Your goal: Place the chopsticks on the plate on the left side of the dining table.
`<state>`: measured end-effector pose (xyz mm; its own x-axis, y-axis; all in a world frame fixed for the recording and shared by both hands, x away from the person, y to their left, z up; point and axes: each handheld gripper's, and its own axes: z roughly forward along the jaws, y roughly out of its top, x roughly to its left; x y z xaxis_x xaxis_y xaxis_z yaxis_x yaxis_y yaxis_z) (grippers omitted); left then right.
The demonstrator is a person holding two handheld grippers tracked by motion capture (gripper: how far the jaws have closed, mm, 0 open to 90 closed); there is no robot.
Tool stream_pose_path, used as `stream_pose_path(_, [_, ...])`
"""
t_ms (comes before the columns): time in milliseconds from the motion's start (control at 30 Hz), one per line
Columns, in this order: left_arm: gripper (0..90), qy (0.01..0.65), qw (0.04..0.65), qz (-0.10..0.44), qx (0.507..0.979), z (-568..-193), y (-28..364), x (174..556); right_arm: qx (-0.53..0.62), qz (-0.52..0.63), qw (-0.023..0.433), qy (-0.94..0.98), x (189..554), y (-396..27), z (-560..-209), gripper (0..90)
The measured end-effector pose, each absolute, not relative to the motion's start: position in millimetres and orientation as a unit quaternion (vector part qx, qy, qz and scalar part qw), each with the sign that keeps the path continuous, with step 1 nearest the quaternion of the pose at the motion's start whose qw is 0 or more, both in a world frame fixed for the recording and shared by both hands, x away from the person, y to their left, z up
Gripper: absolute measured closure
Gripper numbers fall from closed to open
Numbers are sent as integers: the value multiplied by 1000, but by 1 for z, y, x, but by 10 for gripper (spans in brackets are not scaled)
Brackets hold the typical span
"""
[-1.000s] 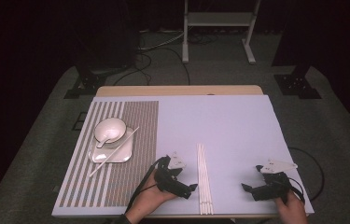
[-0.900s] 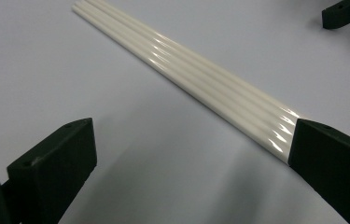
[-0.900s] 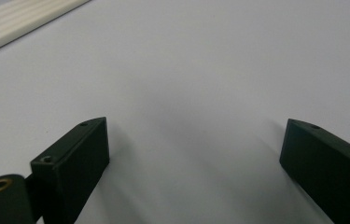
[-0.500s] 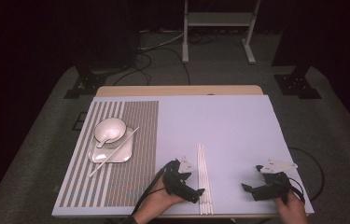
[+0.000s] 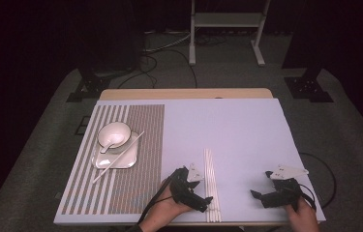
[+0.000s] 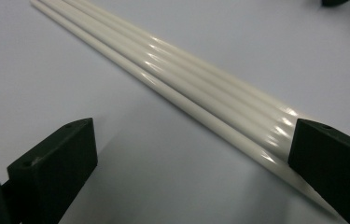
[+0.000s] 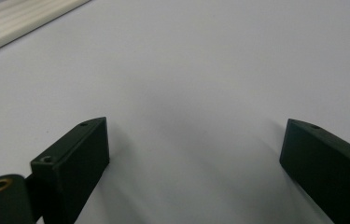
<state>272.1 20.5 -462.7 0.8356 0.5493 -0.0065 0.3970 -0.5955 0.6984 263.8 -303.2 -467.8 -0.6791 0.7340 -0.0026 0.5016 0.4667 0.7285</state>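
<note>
The white chopsticks (image 5: pixel 211 183) lie side by side in one tight bundle on the pale table (image 5: pixel 237 125), running from its near edge away from me. My left gripper (image 5: pixel 204 202) sits at the near end of that bundle. In the left gripper view the chopsticks (image 6: pixel 196 79) run diagonally between my jaws; the near end passes just beside the right-hand jaw, and I cannot tell whether it touches. The jaws stand wide apart and grip nothing.

My right gripper (image 5: pixel 259 195) rests low over bare table, well apart from the bundle. In the right gripper view its jaws stand wide apart with nothing between them, and the chopsticks (image 7: pixel 23 16) cross the upper left corner.

Count: four chopsticks in the bundle, as far as the left gripper view resolves them. On the striped placemat (image 5: pixel 135 159) there are one square plate (image 5: pixel 121 159), one bowl (image 5: pixel 114 134) and one further stick (image 5: pixel 102 173) lying across the plate.
</note>
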Motion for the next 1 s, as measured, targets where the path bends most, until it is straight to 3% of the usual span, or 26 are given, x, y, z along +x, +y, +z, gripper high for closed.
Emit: stream_pose_path(1000, [2, 263, 358, 115, 889, -464, 48, 255, 367, 363, 160, 841, 264, -303, -468, 68])
